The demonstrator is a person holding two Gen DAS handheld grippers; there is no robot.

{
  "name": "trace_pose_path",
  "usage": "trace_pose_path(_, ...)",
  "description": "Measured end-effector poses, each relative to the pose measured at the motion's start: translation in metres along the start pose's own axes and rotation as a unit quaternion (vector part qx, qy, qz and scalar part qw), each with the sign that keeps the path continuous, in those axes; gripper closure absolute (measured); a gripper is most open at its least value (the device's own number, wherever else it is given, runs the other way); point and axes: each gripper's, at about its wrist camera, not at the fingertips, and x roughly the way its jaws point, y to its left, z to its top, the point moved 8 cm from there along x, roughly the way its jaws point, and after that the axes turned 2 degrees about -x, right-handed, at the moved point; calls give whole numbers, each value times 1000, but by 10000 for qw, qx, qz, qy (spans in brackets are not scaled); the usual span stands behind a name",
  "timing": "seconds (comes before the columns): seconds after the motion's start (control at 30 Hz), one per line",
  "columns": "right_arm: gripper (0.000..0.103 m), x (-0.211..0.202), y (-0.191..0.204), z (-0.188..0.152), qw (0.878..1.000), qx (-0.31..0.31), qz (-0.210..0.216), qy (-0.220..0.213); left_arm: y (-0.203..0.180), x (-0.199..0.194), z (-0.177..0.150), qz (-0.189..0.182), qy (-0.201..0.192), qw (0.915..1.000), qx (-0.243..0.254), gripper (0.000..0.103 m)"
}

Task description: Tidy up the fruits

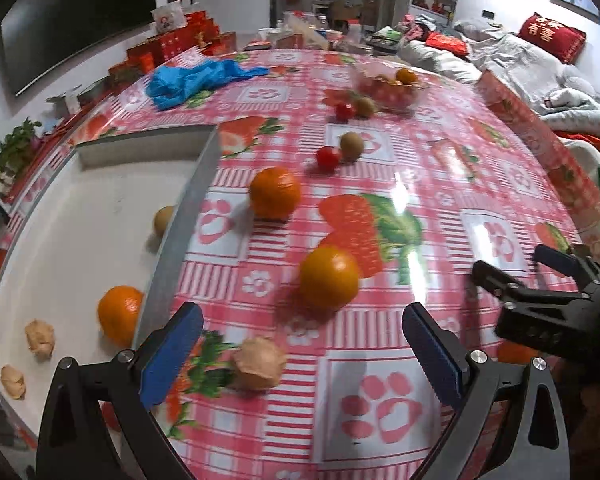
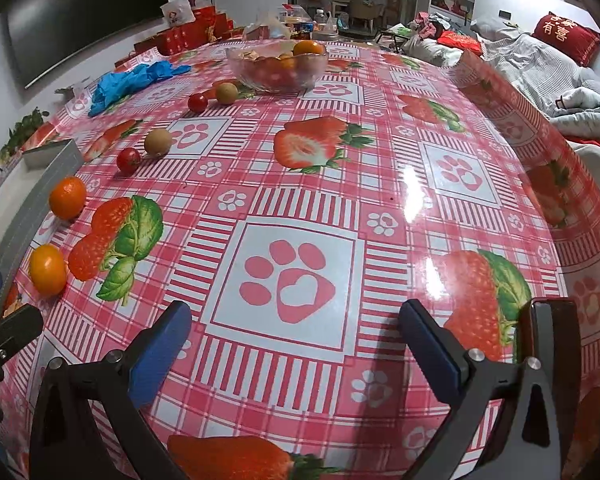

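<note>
My left gripper [image 1: 302,344] is open and empty, low over the table. A tan walnut-like fruit [image 1: 259,364] lies between its fingers, and an orange [image 1: 329,278] sits just ahead. Another orange [image 1: 275,193] lies by the white tray [image 1: 188,216]. The tray holds an orange [image 1: 120,314], a kiwi [image 1: 163,220] and two tan pieces [image 1: 39,338]. Two tomatoes [image 1: 327,157] and two kiwis [image 1: 352,145] lie farther off. My right gripper [image 2: 296,344] is open and empty over bare tablecloth. Its tips also show in the left wrist view [image 1: 516,276].
A glass bowl [image 2: 278,66] of fruit stands at the far side of the table. A blue cloth [image 1: 196,80] lies at the far left. Red boxes [image 1: 172,46] stack behind the table. A sofa with bedding [image 2: 540,68] is at the right.
</note>
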Motion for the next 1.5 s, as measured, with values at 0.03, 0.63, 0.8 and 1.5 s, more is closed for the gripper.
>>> trace_pose_path(0.03, 0, 0, 0, 0, 10000, 0, 0, 0, 2, 1, -1, -3, 20, 10000, -39, 3)
trace_pose_path(0.63, 0, 0, 0, 0, 10000, 2, 2, -1, 6, 15, -25, 309, 278, 9991, -51, 3)
trace_pose_path(0.8, 0, 0, 0, 0, 10000, 1, 2, -1, 6, 15, -25, 353, 229, 9991, -99, 1)
trace_pose_path(1.5, 0, 0, 1, 0, 10000, 1, 1, 0, 5, 13, -24, 406, -97, 9991, -68, 1)
